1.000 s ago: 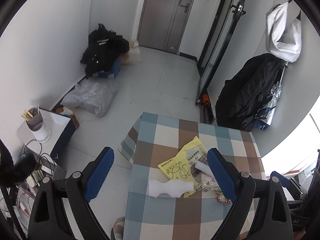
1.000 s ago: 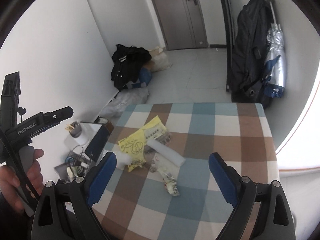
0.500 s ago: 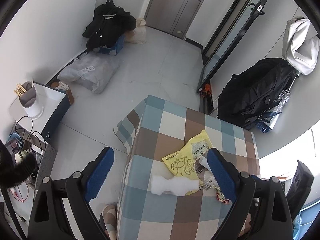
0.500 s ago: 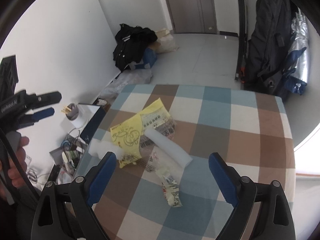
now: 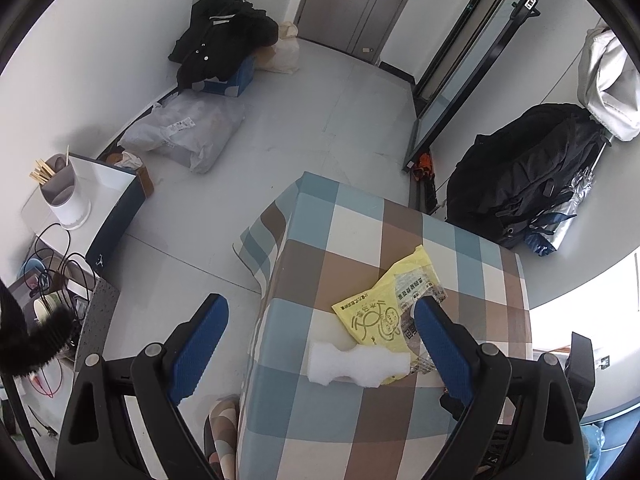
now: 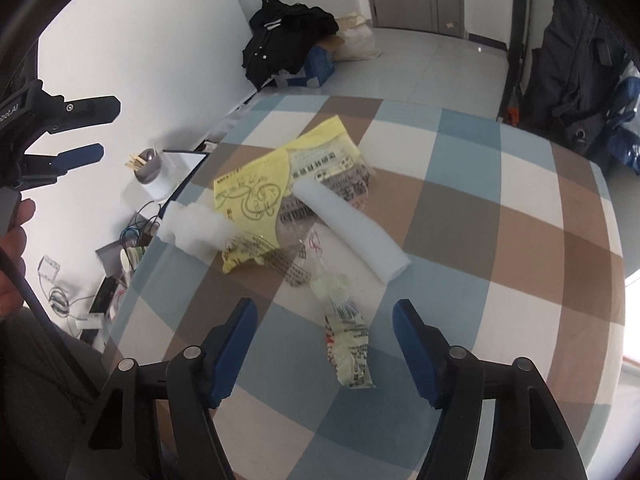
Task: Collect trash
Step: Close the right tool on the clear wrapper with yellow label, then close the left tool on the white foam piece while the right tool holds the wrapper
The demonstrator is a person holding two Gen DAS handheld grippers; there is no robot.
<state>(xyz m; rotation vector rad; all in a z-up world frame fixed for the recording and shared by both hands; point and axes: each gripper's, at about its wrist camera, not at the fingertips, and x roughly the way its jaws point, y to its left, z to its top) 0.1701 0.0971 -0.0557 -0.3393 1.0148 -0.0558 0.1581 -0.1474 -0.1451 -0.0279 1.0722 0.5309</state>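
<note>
Right gripper [image 6: 324,320] hangs low over the checked table [image 6: 520,208], jaws spread wide with nothing between them, and the crumpled clear wrapper [image 6: 346,336] lies right in the gap at lower centre of the right wrist view. Just above it a white foam tube [image 6: 350,232] runs diagonally across the middle, resting on a clear printed bag whose edges are hard to trace. The yellow plastic bag [image 6: 256,196] sits left of centre, its lower end tucked under see-through film. A notched white foam block [image 6: 198,230] touches its left side at the table's edge.

The left gripper [image 5: 320,344] is up high, jaws wide and empty. In its view the foam block [image 5: 358,364] sits lower centre and the yellow bag [image 5: 380,308] just above; the right-hand finger [image 5: 440,348] covers the tube and most of the clear wrappers. At the left edge of the right wrist view that gripper [image 6: 86,130] is only partly in frame.
</note>
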